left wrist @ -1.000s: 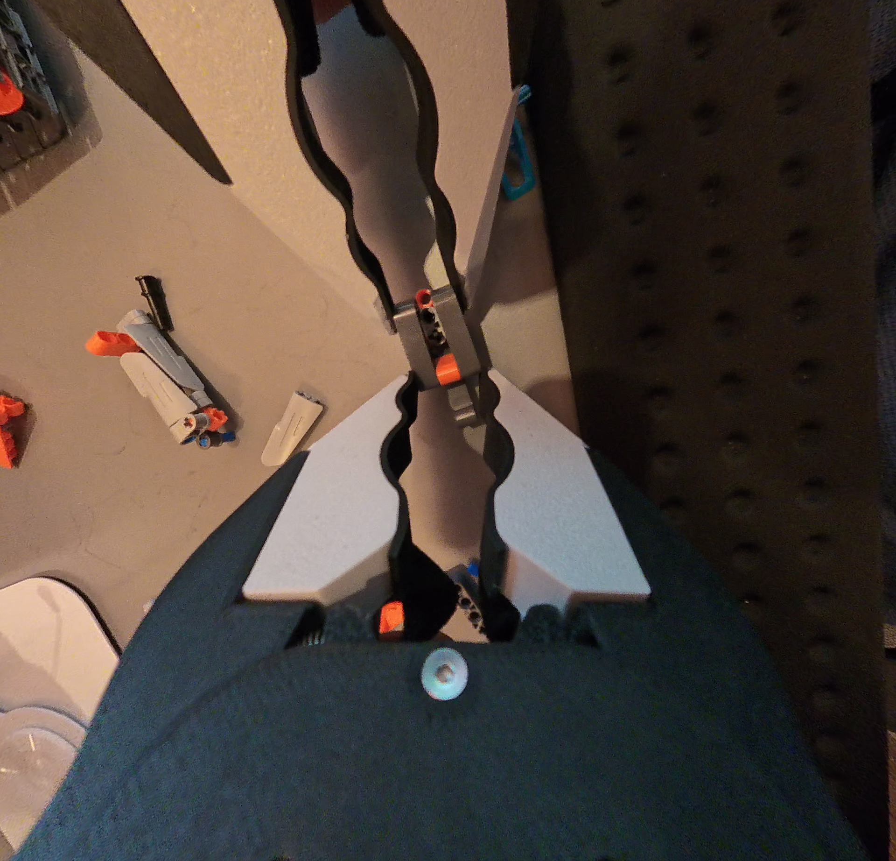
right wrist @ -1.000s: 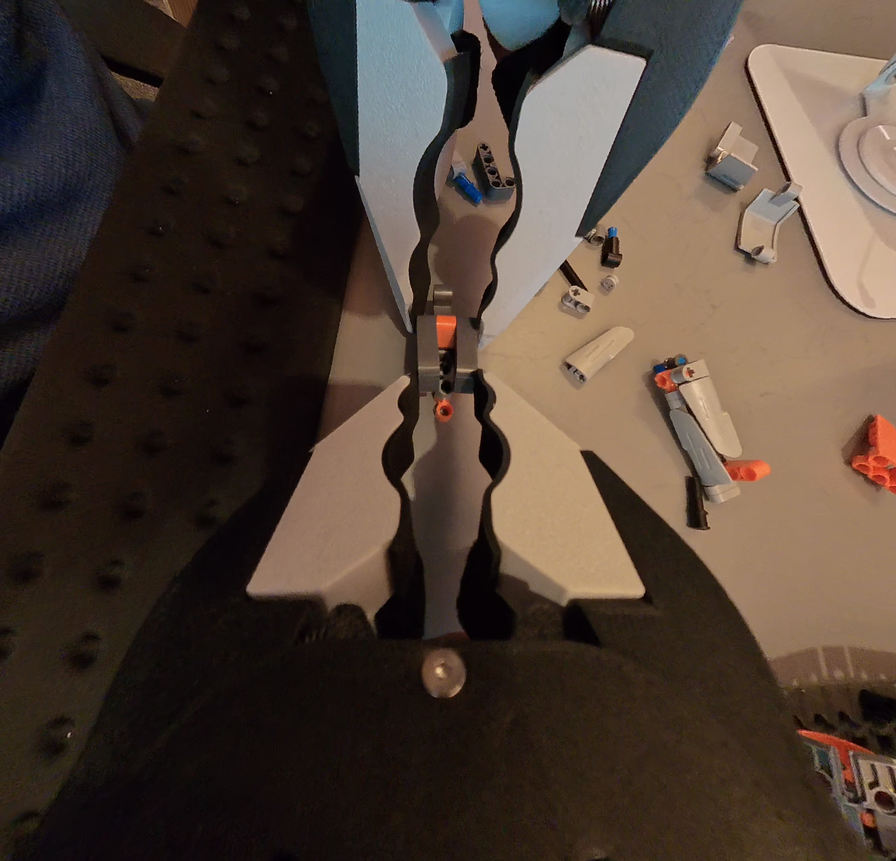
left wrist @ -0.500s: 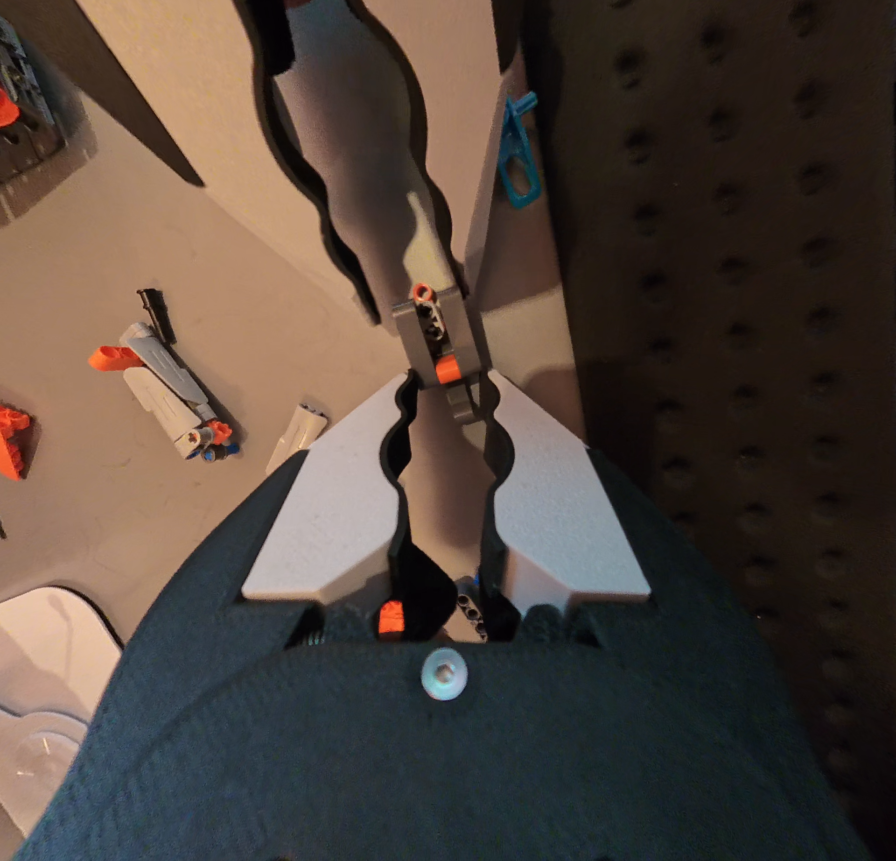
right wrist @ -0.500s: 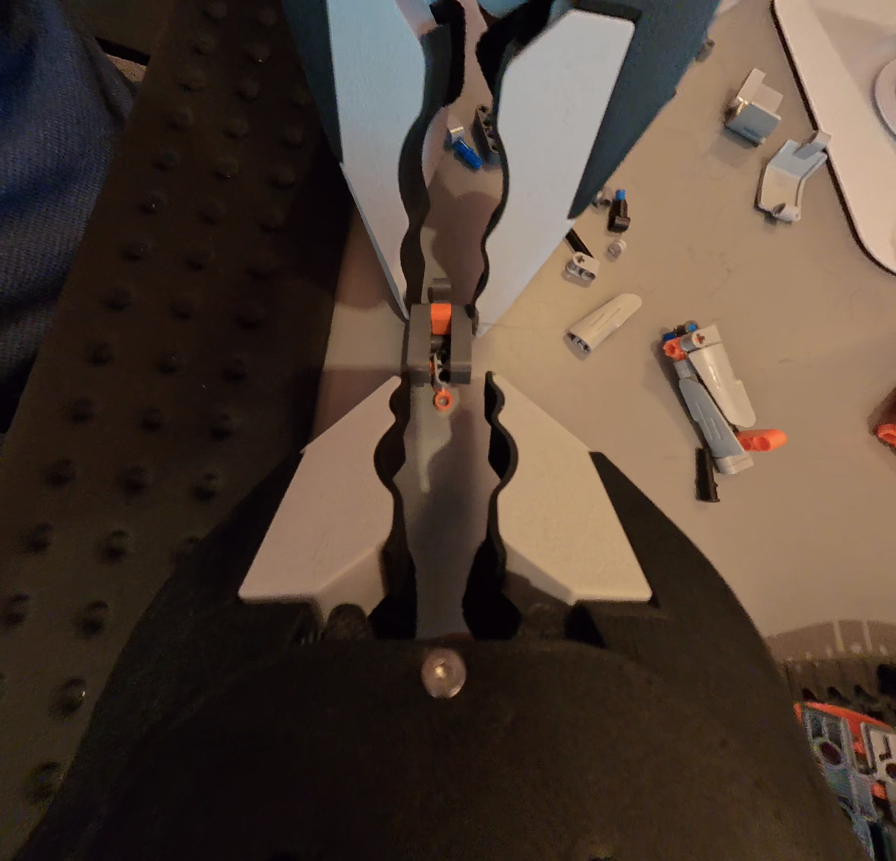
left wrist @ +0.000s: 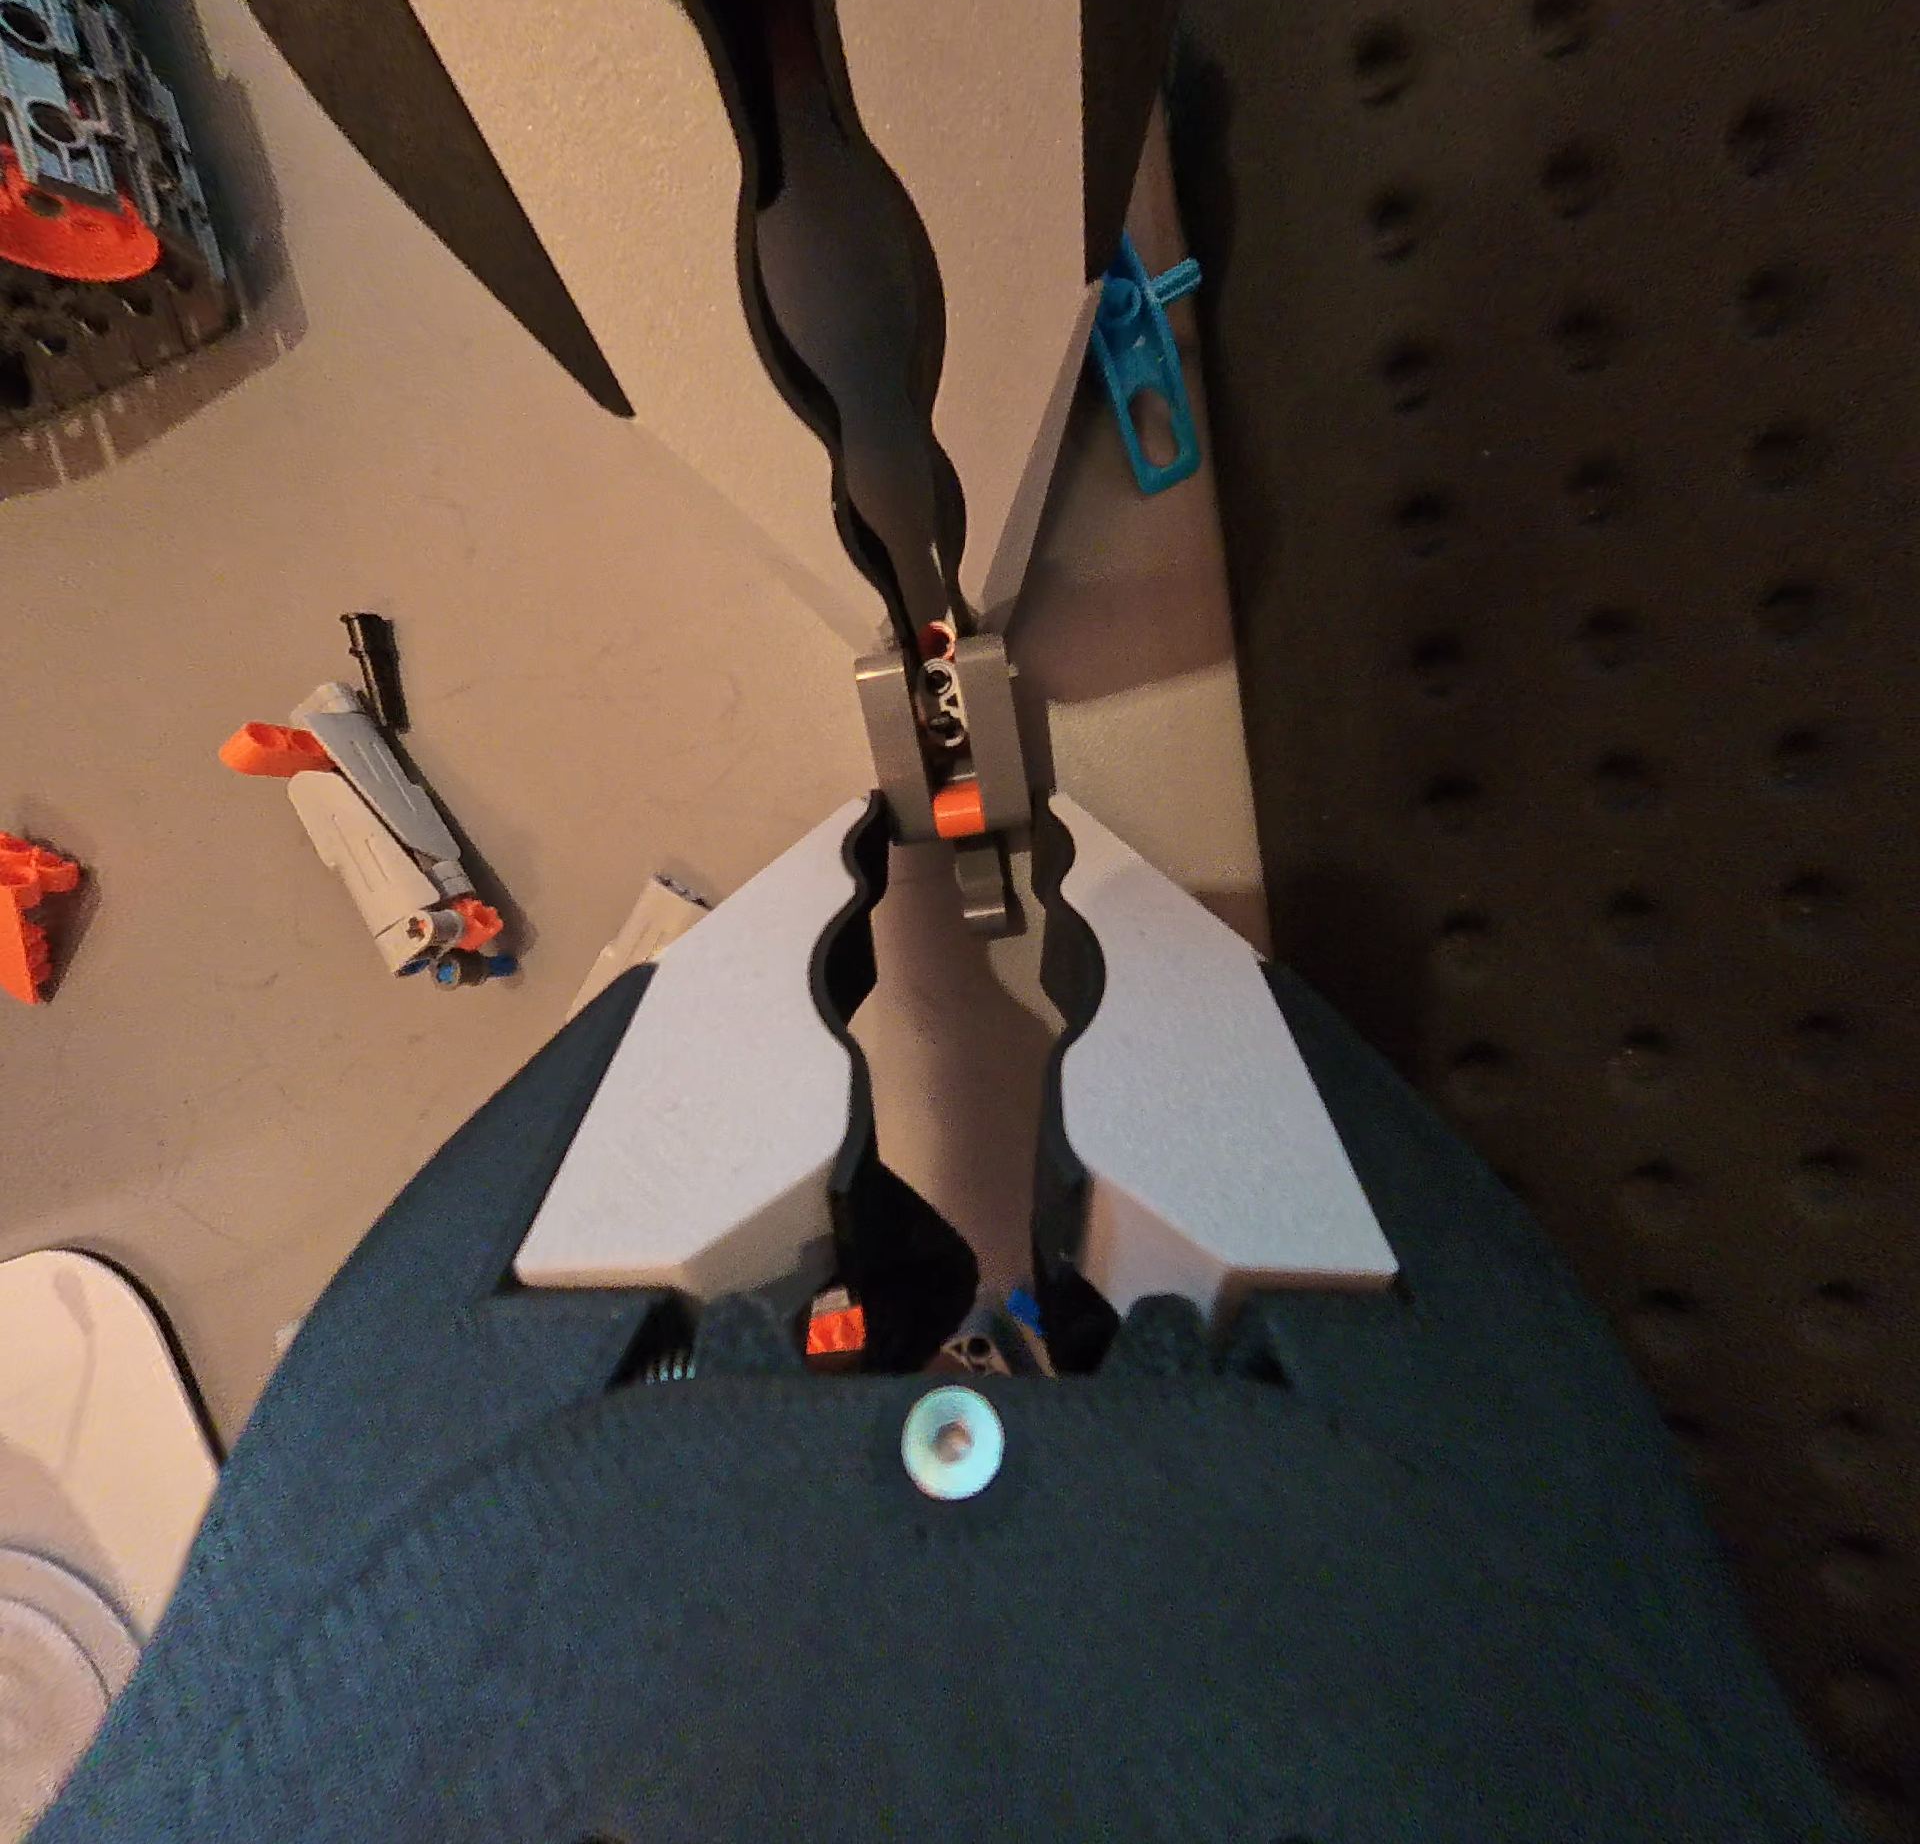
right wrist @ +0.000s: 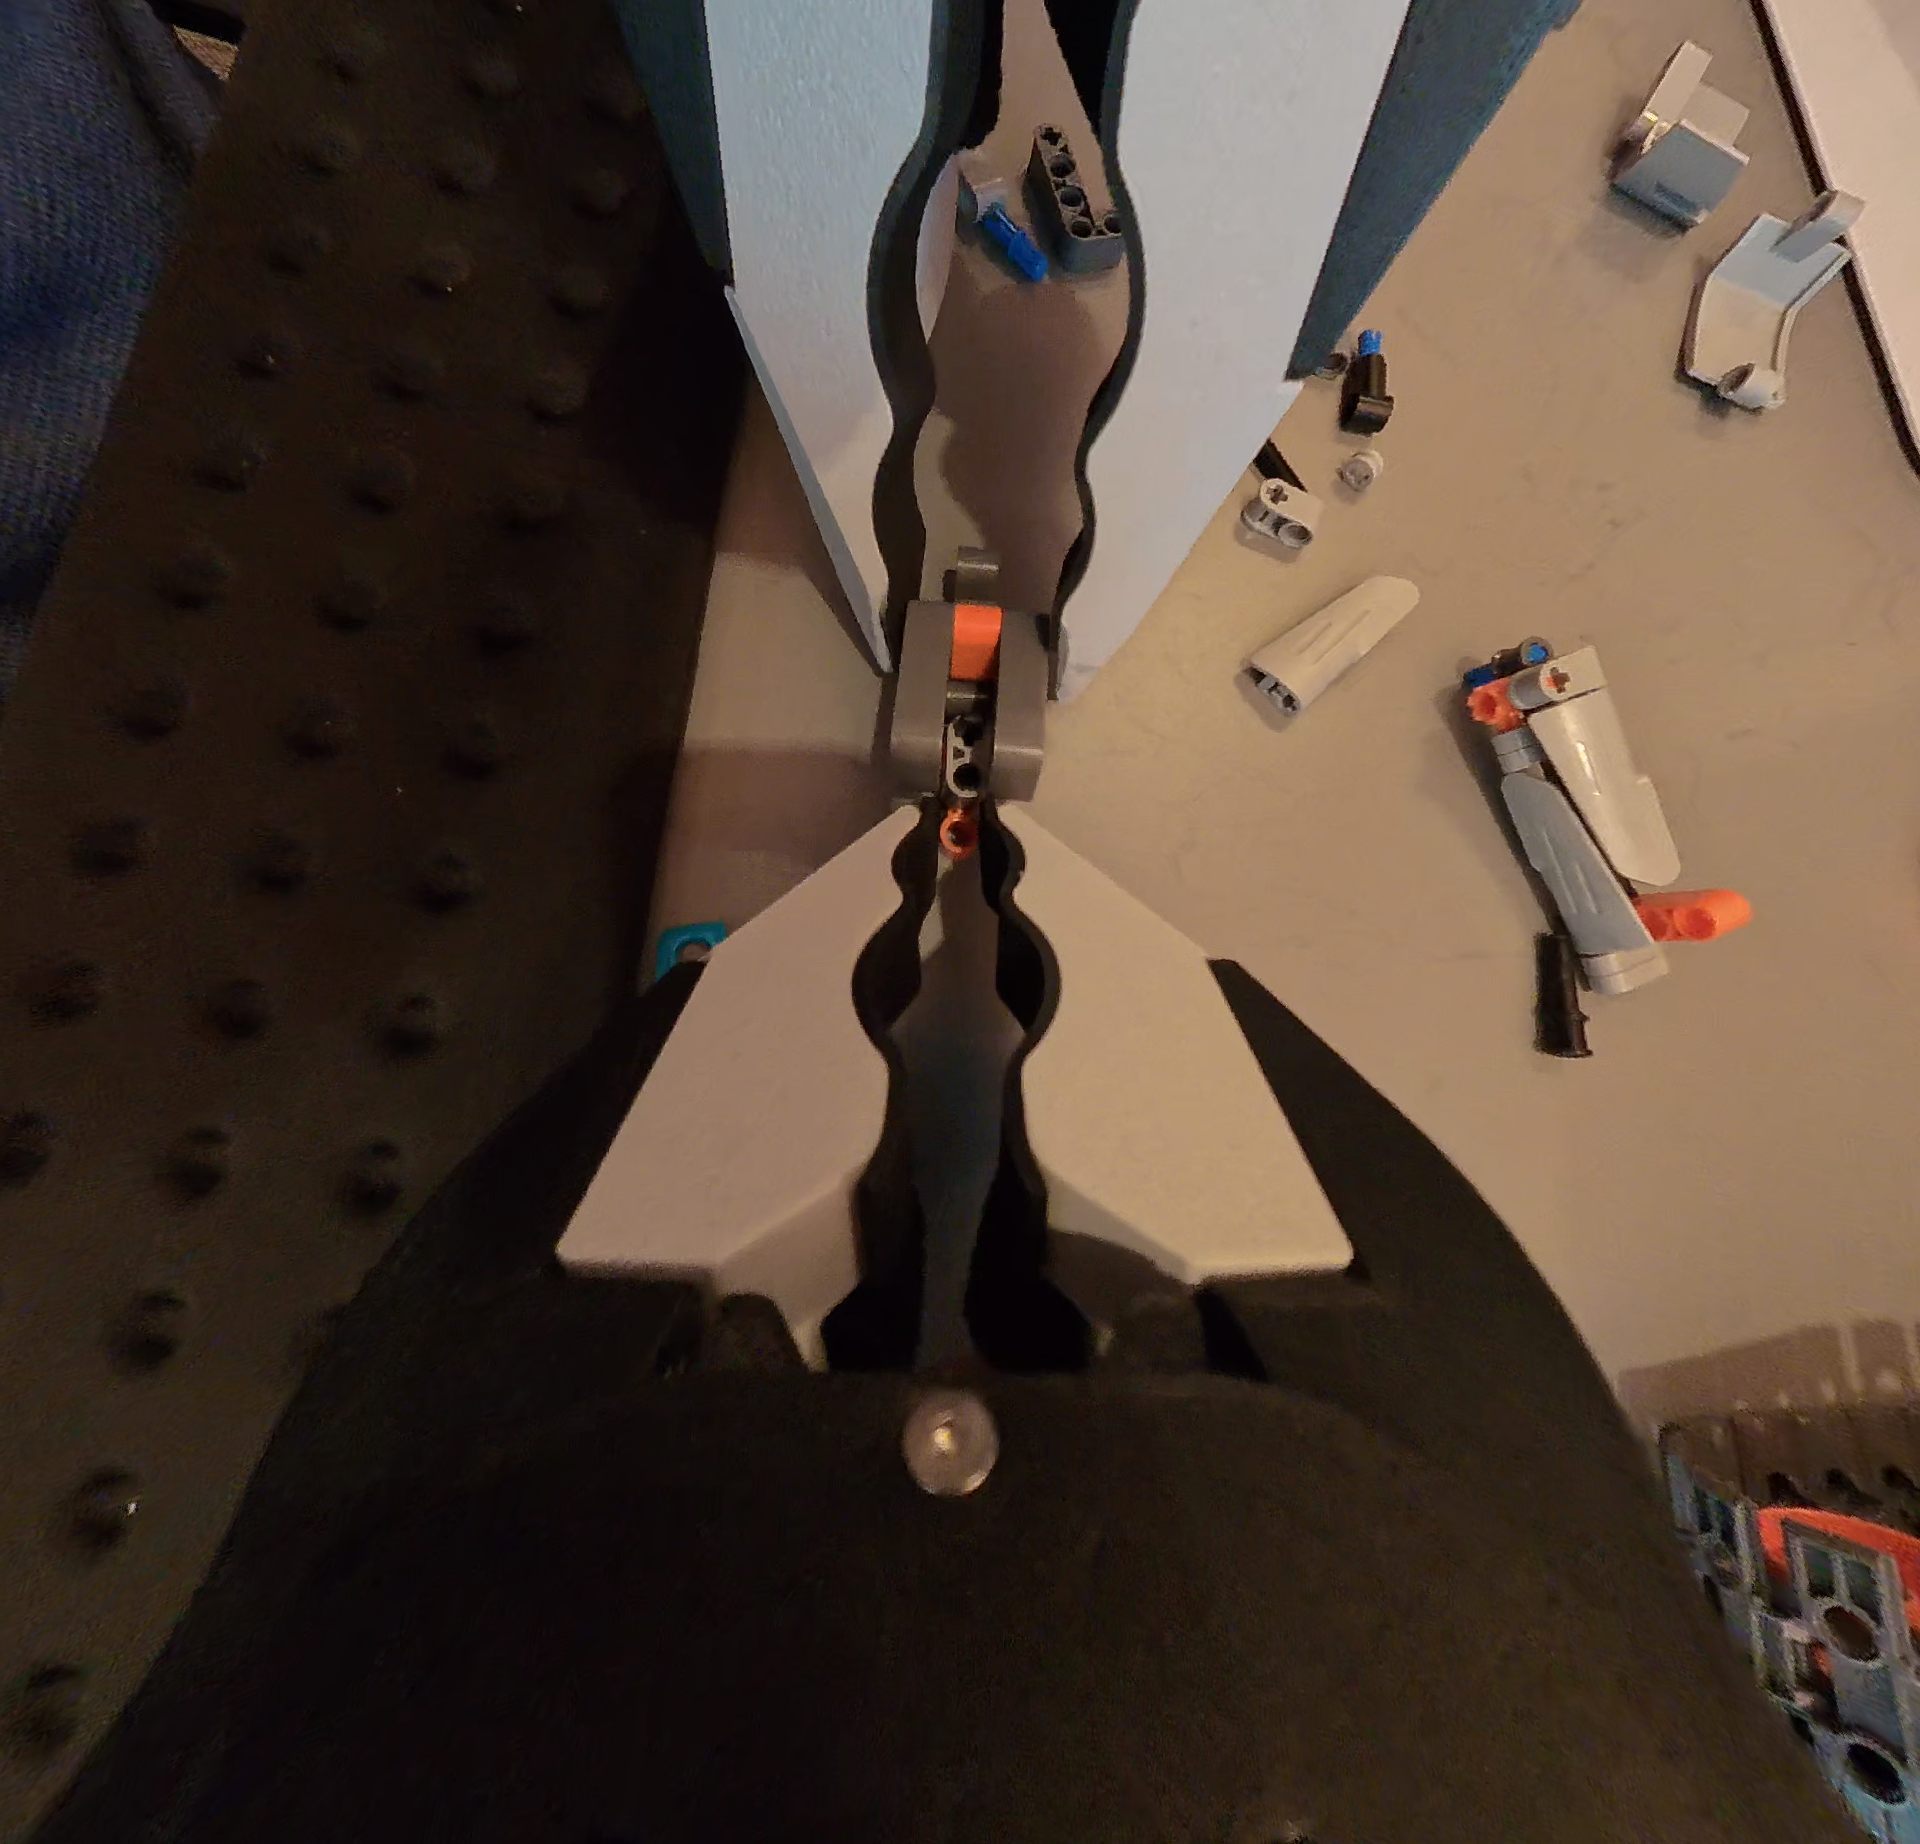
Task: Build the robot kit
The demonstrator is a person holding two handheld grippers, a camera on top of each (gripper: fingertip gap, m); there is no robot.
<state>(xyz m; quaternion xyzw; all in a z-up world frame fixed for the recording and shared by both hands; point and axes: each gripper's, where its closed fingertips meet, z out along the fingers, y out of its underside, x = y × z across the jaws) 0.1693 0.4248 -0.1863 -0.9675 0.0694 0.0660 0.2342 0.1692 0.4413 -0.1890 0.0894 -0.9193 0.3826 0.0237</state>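
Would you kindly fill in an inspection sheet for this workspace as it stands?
Surface: beige tabletop, studded dark mat beside it.
Job's things: grey block assembly with orange parts, gripped from both ends.
Clutter: grey-and-orange subassembly, white curved panel, teal beam, dark beam, white tray.
Grippers: left tongs and right tongs both shut on the assembly.
Cables: nothing seen.
Surroundings: blue fabric.

A smooth grey tabletop in warm, dim light, bordered by a dark dimpled mat.
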